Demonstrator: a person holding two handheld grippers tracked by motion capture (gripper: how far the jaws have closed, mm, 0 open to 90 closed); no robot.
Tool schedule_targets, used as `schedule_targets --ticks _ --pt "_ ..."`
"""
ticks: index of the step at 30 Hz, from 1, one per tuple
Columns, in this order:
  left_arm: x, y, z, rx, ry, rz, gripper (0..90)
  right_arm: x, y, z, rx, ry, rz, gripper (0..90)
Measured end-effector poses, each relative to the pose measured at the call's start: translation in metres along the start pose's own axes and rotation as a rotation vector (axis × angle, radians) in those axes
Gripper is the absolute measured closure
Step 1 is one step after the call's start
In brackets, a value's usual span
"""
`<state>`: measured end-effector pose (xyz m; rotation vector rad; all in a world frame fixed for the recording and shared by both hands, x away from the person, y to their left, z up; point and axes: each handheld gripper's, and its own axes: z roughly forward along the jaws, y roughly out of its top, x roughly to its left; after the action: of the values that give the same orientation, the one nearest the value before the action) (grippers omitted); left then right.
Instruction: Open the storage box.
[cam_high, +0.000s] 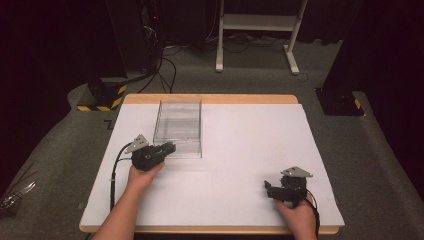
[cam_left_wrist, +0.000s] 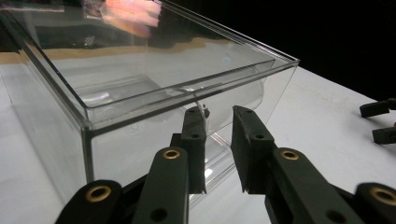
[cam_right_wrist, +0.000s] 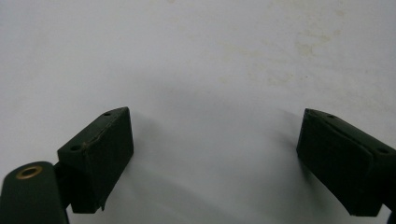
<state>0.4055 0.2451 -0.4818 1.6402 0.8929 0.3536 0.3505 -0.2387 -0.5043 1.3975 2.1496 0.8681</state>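
A clear plastic box (cam_high: 178, 126), open at the top, stands on the white table (cam_high: 250, 145) left of centre, towards the back. My left gripper (cam_high: 171, 147) lies at the box's near left corner and points right along its front wall. In the left gripper view the box (cam_left_wrist: 140, 93) looms close, and the left gripper (cam_left_wrist: 215, 114) has its jaws a narrow gap apart, low against the front wall, with nothing between them. My right gripper (cam_high: 267, 189) rests near the front right of the table, pointing left. The right gripper (cam_right_wrist: 215, 135) is wide open over bare table.
The table has a wooden edge (cam_high: 210, 98) at the back. Beyond it on the grey floor stand a white frame (cam_high: 260, 30), a yellow-and-black striped base (cam_high: 102, 97) and loose cables (cam_high: 165, 70). The right gripper's jaws show far off as the other gripper (cam_left_wrist: 379, 121).
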Motion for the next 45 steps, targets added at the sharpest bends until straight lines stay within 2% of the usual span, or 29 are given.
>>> schedule_targets --ticks 10,17,45 --pt "-0.008 -0.01 -0.012 -0.023 -0.032 -0.016 77.2 0.0 0.0 0.0 0.0 0.0 0.001 10.7" --pt "-0.013 -0.015 -0.019 -0.036 -0.045 -0.011 78.3 0.0 0.0 0.0 0.0 0.0 0.0 10.8" --pt "-0.031 -0.024 -0.043 -0.008 -0.077 0.002 81.5 0.0 0.0 0.0 -0.001 -0.001 -0.001 10.8"
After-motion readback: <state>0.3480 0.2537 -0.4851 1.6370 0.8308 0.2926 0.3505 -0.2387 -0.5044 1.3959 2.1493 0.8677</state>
